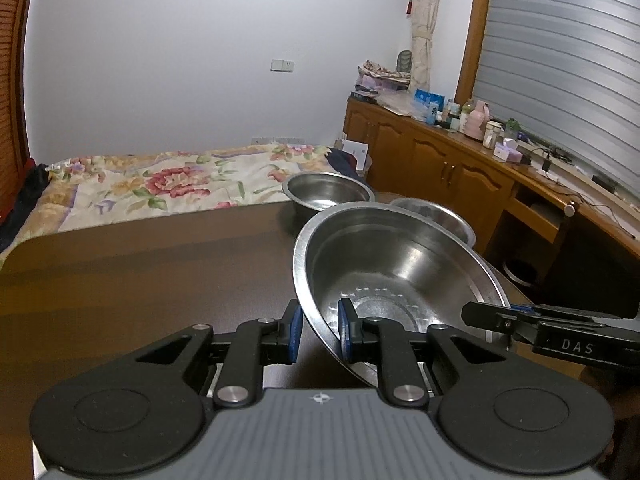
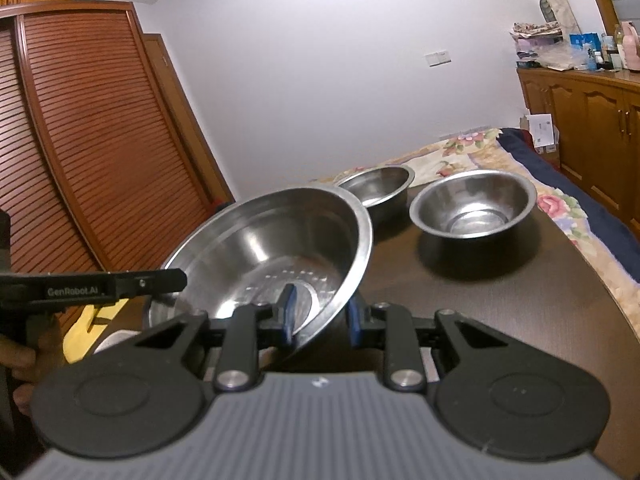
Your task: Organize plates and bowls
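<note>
Steel, large bowl [image 1: 396,276] empty, raised tilted above the dark desk [image 1: 160,272], mouth up; rim pinched by left hand-held gripper [image 1: 319,330] and right hand-held gripper [image 2: 320,316] on opposite sides; two smaller bowls [image 2: 474,204] [image 2: 378,186] empty, upright on the desk beyond.

2 close wrist views, shared large bowl [image 1: 400,264]

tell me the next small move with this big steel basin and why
Probably carry the large steel basin toward the two smaller steel bowls and nest them. The left gripper and right gripper each clamp its rim, it hangs tilted above the dark table, and the bowls sit upright beyond it.
</note>
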### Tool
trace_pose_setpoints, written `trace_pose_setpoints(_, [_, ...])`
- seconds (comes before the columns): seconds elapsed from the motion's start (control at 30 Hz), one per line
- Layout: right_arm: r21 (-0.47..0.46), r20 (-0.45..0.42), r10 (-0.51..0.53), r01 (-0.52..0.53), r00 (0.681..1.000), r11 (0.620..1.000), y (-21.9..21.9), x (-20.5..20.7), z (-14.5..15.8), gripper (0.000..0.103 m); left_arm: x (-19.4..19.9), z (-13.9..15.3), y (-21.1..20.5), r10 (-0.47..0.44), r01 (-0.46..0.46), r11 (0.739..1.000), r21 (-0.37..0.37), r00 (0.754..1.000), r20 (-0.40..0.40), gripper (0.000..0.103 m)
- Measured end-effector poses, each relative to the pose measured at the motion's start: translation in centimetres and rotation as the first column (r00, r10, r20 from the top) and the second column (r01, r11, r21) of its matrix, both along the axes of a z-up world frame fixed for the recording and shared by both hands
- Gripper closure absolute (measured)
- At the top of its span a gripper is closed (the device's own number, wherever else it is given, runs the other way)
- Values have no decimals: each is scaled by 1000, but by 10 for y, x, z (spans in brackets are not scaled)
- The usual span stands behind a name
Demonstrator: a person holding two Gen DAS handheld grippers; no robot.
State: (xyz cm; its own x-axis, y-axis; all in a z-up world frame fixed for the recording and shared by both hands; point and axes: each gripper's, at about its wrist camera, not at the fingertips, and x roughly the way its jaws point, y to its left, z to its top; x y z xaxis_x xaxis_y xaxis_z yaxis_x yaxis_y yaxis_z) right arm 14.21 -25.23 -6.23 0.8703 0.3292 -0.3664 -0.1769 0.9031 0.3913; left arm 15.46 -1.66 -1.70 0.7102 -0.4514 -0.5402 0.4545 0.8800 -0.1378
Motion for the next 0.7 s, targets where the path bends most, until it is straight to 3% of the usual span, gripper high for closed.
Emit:
trace_pose_setpoints(0.23, [15,-25,5,-5,1000,1000,1,-11,-12,75,-15,-12,5,-3,3,1000,13,1000,-13,82])
trace_pose_setpoints(0.47, [-45,-27,25,-26,999,999,8,-19,-17,75,-26,-21,10,-3,4,1000,17,999,-33,82])
trace_pose_setpoints(0.7, [-47,-37,42,-44,998,998,11,-32,-22,75,-35,-29,15,-6,6,1000,3,998,-56,81])
